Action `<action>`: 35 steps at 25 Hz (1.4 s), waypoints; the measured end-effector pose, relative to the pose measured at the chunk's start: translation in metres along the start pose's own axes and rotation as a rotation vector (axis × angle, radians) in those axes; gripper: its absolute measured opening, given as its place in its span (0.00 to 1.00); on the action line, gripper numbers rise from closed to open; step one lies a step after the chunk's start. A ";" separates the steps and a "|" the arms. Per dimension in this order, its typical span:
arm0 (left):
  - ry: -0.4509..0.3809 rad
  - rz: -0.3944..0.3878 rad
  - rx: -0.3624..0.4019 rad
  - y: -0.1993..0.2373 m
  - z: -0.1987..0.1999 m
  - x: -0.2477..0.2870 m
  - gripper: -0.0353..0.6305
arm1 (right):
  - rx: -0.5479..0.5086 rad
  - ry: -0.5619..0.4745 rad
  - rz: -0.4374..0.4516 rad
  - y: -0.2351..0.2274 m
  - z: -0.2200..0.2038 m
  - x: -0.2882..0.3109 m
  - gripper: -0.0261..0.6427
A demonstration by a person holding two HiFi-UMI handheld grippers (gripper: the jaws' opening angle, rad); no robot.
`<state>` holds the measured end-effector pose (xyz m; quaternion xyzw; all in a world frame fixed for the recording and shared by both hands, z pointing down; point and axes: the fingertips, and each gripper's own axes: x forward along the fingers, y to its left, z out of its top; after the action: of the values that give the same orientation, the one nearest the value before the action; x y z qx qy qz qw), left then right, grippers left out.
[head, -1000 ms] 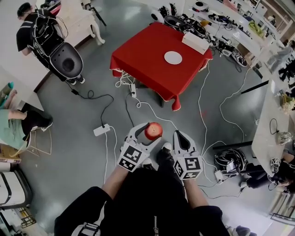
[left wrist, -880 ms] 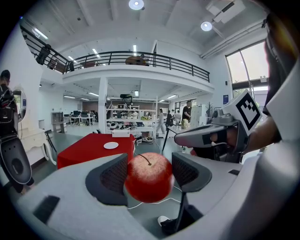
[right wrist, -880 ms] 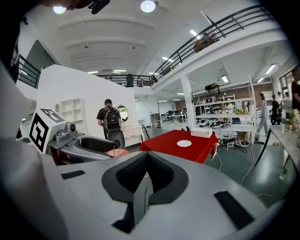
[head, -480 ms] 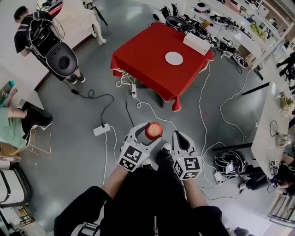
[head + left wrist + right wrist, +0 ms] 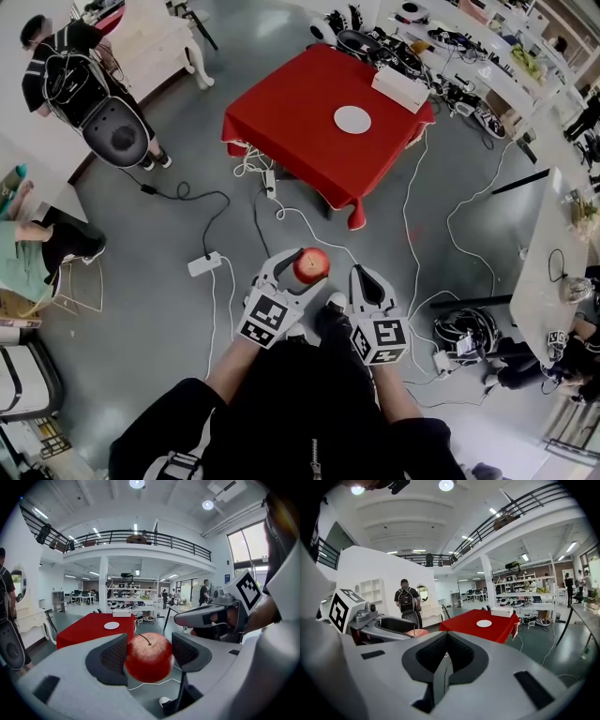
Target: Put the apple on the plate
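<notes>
— Well, what fills most of the head view?
— The grey floor (image 5: 141, 309), with white cables (image 5: 281, 211) trailing across it. On it stands the worktop (image 5: 291, 122), draped in a red cloth and well apart from the person who holds the tools.

— Is anyone else about?
— A person with a backpack (image 5: 70, 66) stands at the upper left, beside white furniture.

— And the tools?
— They are held side by side, low in front of the holder's body and over the floor. The left tool (image 5: 149, 648) has its jaws spread wide, with both dark pads pressed against the apple (image 5: 311, 265). The right tool (image 5: 444, 660) has its jaws brought fully together, and nothing is gripped between them.

— What lies on the worktop?
— A white box (image 5: 397, 87) sits at the far edge. The white plate (image 5: 352, 118) lies near it, towards the middle of the cloth.

— So where is the apple?
— It is clamped in the left tool, in the air above the floor and well apart from the plate. It is red, and in the left gripper view its stem shows on top.
</notes>
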<state>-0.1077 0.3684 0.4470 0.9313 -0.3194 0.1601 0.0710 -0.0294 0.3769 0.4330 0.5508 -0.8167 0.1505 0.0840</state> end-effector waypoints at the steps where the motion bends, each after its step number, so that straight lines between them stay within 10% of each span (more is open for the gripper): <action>1: 0.003 -0.001 -0.001 0.002 0.001 0.003 0.50 | 0.002 0.000 0.001 -0.003 0.001 0.002 0.06; 35: 0.031 0.106 -0.018 0.058 0.071 0.164 0.50 | 0.006 0.036 0.134 -0.140 0.054 0.094 0.06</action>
<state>-0.0032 0.2122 0.4388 0.9097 -0.3686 0.1755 0.0757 0.0665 0.2279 0.4325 0.4925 -0.8495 0.1682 0.0867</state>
